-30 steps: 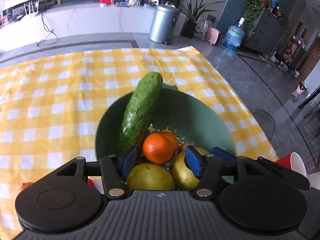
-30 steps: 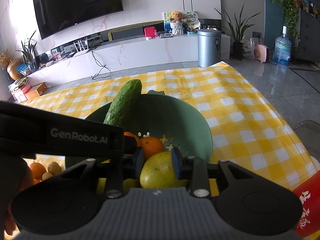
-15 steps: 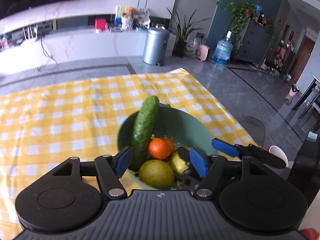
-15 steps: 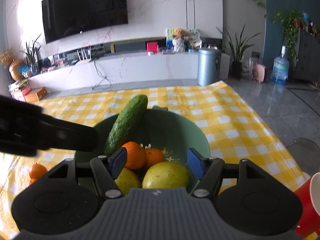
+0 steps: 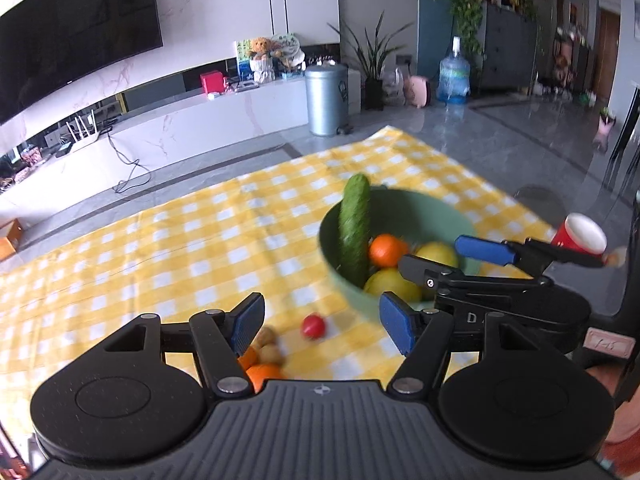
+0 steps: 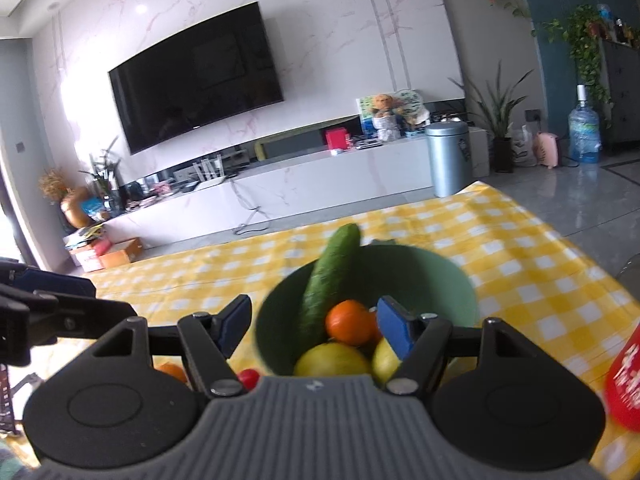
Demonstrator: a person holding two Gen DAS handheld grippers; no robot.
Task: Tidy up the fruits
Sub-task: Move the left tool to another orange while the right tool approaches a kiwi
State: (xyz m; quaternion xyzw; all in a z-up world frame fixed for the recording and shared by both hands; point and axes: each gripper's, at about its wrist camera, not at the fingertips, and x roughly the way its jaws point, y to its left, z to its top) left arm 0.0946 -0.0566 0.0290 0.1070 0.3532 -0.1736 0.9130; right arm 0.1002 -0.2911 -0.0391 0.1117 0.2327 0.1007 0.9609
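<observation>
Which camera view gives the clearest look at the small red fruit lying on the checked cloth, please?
The left wrist view: the small red fruit lies in full view on the yellow checked cloth, beside the green bowl. In the right wrist view only its top peeks out above that camera's own grey housing.

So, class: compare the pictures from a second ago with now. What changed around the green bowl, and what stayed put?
The right tongs let go of the yellow-green fruit, their jaws opening with nothing between them, and drew back. The left tongs, open and empty, pulled away towards the loose fruit on the cloth. The cucumber and oranges stayed in the bowl.
</observation>
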